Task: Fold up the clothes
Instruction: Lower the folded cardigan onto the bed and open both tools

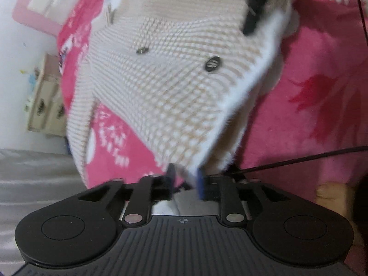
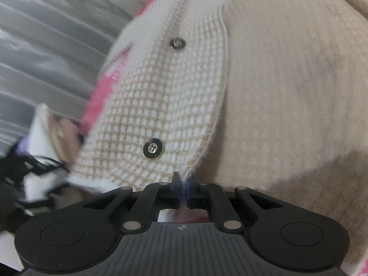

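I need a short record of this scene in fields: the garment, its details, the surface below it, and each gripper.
garment: beige and white knit cardigan
details: metal snap buttons near its white edge
surface: pink floral bedspread
left gripper: jaws a little apart, cardigan edge between them
right gripper: shut on cardigan edge

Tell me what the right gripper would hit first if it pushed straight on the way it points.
The right gripper is shut on the edge of the beige knit garment, so it would probably push straight into that same fabric; what lies behind it is hidden.
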{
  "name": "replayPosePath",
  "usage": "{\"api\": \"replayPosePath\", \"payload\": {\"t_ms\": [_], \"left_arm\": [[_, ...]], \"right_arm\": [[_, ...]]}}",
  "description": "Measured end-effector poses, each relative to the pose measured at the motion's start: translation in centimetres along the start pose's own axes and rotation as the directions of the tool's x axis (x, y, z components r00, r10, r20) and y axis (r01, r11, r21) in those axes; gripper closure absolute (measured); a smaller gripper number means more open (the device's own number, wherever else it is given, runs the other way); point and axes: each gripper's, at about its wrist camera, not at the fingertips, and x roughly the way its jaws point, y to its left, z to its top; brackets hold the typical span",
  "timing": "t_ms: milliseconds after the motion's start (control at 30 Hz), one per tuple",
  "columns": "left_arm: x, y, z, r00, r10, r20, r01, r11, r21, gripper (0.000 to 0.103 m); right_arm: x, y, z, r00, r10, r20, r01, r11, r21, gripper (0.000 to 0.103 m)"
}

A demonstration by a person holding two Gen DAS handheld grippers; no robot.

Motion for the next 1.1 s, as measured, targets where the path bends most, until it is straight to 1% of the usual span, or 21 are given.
{"api": "replayPosePath", "payload": {"t_ms": [67,100,133,167,233,300,400,433,467,500,533,567,633,700,800,867,900,933,1000,1033,1100], "left_arm": [[-0.4,1.6,0.0,0.998,-0.066,0.004,0.066,0.995,-0.075,0.072],[-0.8,2.6,0.0,0.995,-0.098,0.016,0.099,0.986,-0.133,0.072],[-1.1,3.4,0.0,0.992,-0.121,0.031,0.125,0.974,-0.188,0.071],[-1.2,4.5,0.0,0.989,-0.14,0.049,0.148,0.958,-0.246,0.07],[-0.8,6.6,0.1,0.984,-0.158,0.076,0.175,0.917,-0.359,0.07],[0.7,8.5,0.5,0.983,-0.166,0.074,0.181,0.876,-0.447,0.07],[3.9,11.1,1.3,0.982,-0.182,0.045,0.176,0.812,-0.557,0.07],[4.9,11.7,1.5,0.98,-0.195,0.033,0.177,0.792,-0.584,0.07],[5.8,12.2,1.7,0.978,-0.208,0.023,0.18,0.779,-0.601,0.07],[6.5,12.4,2.1,0.977,-0.213,0.01,0.176,0.779,-0.602,0.07],[7.3,12.3,2.5,0.979,-0.202,-0.009,0.157,0.79,-0.592,0.07],[8.3,12.1,3.0,0.983,-0.183,-0.031,0.132,0.806,-0.577,0.07],[10.3,11.6,3.8,0.984,-0.165,-0.074,0.098,0.83,-0.548,0.069],[12.2,10.9,4.2,0.977,-0.177,-0.119,0.092,0.851,-0.517,0.069],[14.3,9.3,4.2,0.97,-0.158,-0.183,0.063,0.897,-0.439,0.067],[14.6,8.6,4.1,0.972,-0.136,-0.193,0.049,0.916,-0.397,0.066],[14.4,8.5,4.1,0.973,-0.13,-0.191,0.046,0.918,-0.393,0.066],[14.1,8.9,4.0,0.974,-0.132,-0.184,0.047,0.913,-0.405,0.066],[13.4,10.0,3.7,0.98,-0.131,-0.151,0.048,0.886,-0.462,0.066],[13.1,10.6,3.6,0.983,-0.129,-0.132,0.048,0.869,-0.493,0.066],[12.7,11.7,3.6,0.988,-0.118,-0.102,0.044,0.838,-0.544,0.065]], "right_arm": [[-0.6,0.8,-0.1,0.999,0.02,0.032,-0.018,0.999,-0.037,0.097],[-0.9,1.3,-0.2,0.998,0.021,0.052,-0.017,0.997,-0.071,0.097],[-1.1,1.7,-0.3,0.997,0.004,0.073,0.005,0.993,-0.122,0.097],[-1.1,2.1,-0.5,0.996,-0.017,0.091,0.033,0.984,-0.173,0.097],[0.2,2.5,-1.2,0.989,-0.104,0.102,0.129,0.952,-0.277,0.097],[1.6,2.2,-2.2,0.98,-0.177,0.091,0.198,0.921,-0.334,0.097],[0.9,3.0,-2.7,0.975,-0.174,0.136,0.214,0.901,-0.377,0.096],[0.8,3.5,-2.8,0.972,-0.178,0.152,0.225,0.888,-0.402,0.095],[0.8,3.5,-2.9,0.968,-0.192,0.162,0.244,0.869,-0.43,0.095],[1.2,3.5,-3.0,0.962,-0.22,0.165,0.272,0.849,-0.454,0.09],[1.6,3.3,-3.1,0.956,-0.245,0.163,0.293,0.834,-0.467,0.084],[1.8,3.1,-3.2,0.954,-0.252,0.164,0.3,0.829,-0.471,0.083],[1.3,3.3,-3.1,0.956,-0.236,0.173,0.29,0.838,-0.462,0.082],[0.5,3.1,-3.0,0.962,-0.217,0.167,0.27,0.853,-0.446,0.082],[0.6,1.5,-3.1,0.977,-0.194,0.084,0.212,0.885,-0.416,0.082],[0.0,1.3,-2.9,0.98,-0.183,0.073,0.196,0.883,-0.426,0.082],[-0.8,1.4,-2.7,0.982,-0.173,0.073,0.187,0.886,-0.423,0.082],[-1.8,1.4,-2.0,0.985,-0.148,0.092,0.173,0.893,-0.416,0.082],[-4.3,1.1,0.1,0.985,-0.079,0.153,0.132,0.915,-0.381,0.076],[-5.1,0.8,1.7,0.981,-0.054,0.187,0.118,0.929,-0.35,0.069],[-5.8,-0.1,5.8,0.967,-0.022,0.252,0.095,0.955,-0.279,0.068]]}}
